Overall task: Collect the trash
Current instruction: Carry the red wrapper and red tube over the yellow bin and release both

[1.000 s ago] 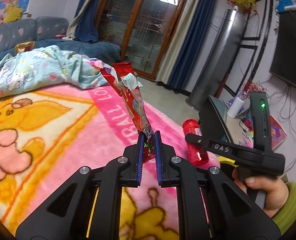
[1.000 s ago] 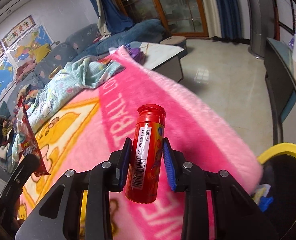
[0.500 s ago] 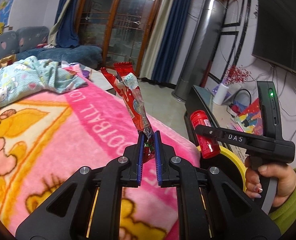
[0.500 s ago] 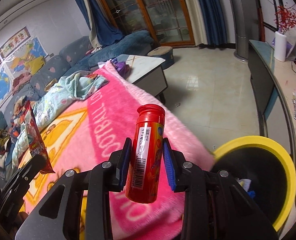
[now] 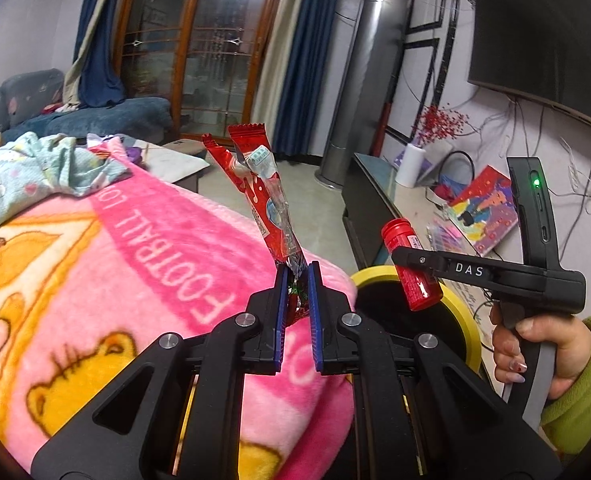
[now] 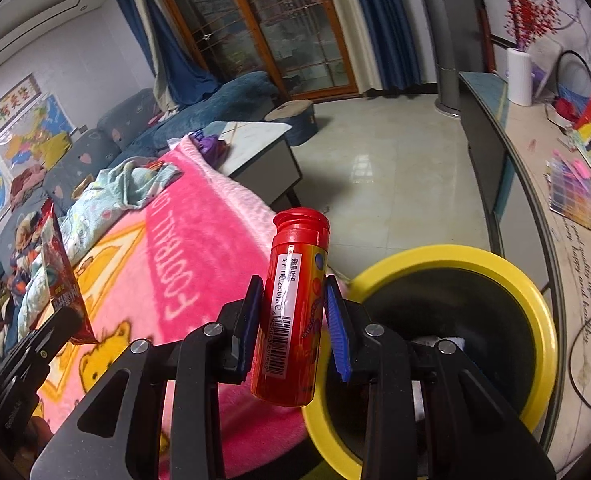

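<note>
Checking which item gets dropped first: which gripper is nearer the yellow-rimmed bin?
Right. The right gripper, holding the red bottle, is at the bin's rim; the left gripper, pinching red wrappers, is over the pink blanket.

L gripper (image 5: 295, 276) clamped tight; R gripper (image 6: 294, 300) clamped, part-wide, hand (image 5: 535, 348) on handle.

Red bottle (image 6: 295, 304), white barcode label; red wrapper (image 5: 263, 200); pink-yellow cartoon blanket (image 5: 115, 264); yellow-rimmed black bin (image 6: 507, 276).
</note>
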Action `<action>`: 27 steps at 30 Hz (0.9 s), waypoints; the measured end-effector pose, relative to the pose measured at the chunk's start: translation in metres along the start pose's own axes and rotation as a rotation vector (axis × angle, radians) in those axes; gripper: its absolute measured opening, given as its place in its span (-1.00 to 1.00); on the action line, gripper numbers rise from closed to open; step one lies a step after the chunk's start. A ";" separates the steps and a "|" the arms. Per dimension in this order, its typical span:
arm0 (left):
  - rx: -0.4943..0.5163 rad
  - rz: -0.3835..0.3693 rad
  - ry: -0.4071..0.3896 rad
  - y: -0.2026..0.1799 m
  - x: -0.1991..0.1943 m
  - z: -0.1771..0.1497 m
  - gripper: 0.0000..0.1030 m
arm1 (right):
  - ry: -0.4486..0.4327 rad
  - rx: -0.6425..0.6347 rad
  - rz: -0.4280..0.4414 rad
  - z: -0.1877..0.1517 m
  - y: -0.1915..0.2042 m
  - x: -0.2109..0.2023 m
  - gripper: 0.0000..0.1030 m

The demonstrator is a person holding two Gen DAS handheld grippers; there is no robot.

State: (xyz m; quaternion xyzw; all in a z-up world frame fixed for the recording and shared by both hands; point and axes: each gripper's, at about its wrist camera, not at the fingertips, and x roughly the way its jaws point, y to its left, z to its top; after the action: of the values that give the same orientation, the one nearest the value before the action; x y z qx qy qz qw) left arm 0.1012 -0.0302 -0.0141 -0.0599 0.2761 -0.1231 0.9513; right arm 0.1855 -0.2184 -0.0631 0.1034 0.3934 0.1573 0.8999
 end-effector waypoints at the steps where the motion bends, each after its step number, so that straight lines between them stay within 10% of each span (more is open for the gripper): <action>1: 0.007 -0.007 0.005 -0.003 0.002 -0.001 -0.89 | -0.002 0.004 -0.004 -0.001 -0.004 -0.002 -0.43; 27: 0.151 -0.146 0.101 -0.075 0.034 -0.030 -0.89 | -0.070 0.113 -0.100 -0.026 -0.084 -0.048 -0.43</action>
State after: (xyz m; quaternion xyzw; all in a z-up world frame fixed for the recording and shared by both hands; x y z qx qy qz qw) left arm 0.0973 -0.1123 -0.0430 -0.0018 0.3085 -0.2153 0.9265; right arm 0.1525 -0.3128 -0.0737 0.1399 0.3746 0.0860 0.9125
